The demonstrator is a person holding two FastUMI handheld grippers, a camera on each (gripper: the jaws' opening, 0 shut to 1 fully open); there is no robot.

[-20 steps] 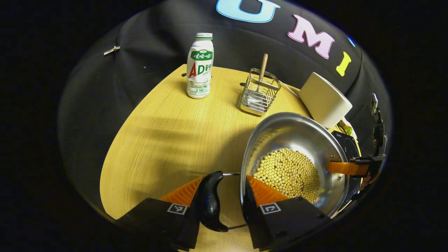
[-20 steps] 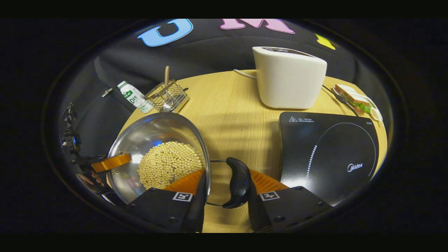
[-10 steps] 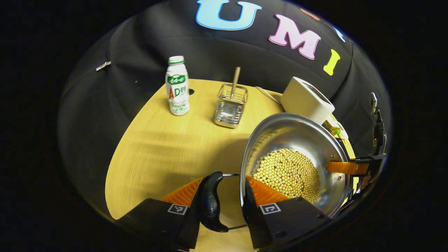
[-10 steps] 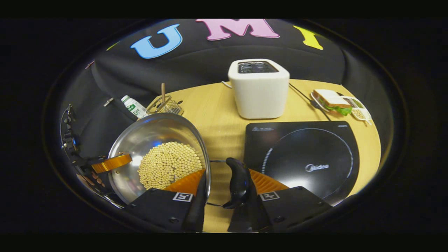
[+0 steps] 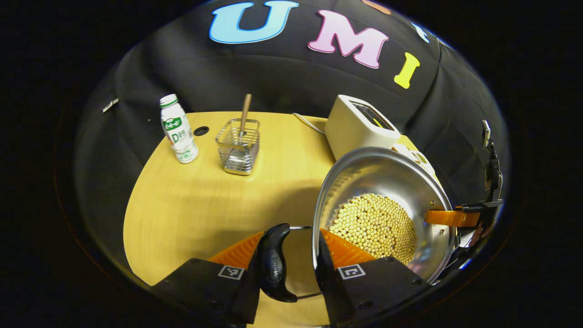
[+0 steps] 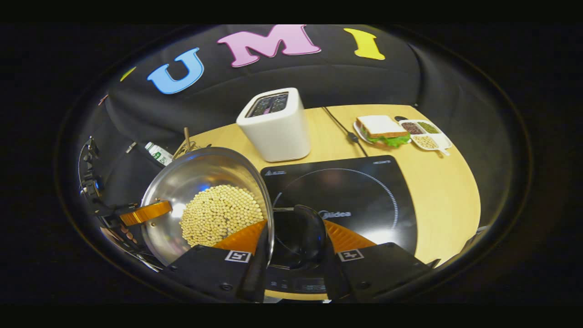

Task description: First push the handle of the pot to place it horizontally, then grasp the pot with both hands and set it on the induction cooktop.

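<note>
Both grippers, left (image 5: 291, 262) and right (image 6: 291, 255), clamp the pot (image 5: 382, 182) by its handles, seemingly airborne, nearly above the cooktop (image 6: 364, 182). Next: centre it, lower level.

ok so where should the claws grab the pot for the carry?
By its two black side handles, one claw from each side: outer finger behind the handle, inner finger over the rim against the wall. The pot is wide, round and loaded with beans, so opposite grips should keep it level. The left claw and right claw sit that way.
</note>
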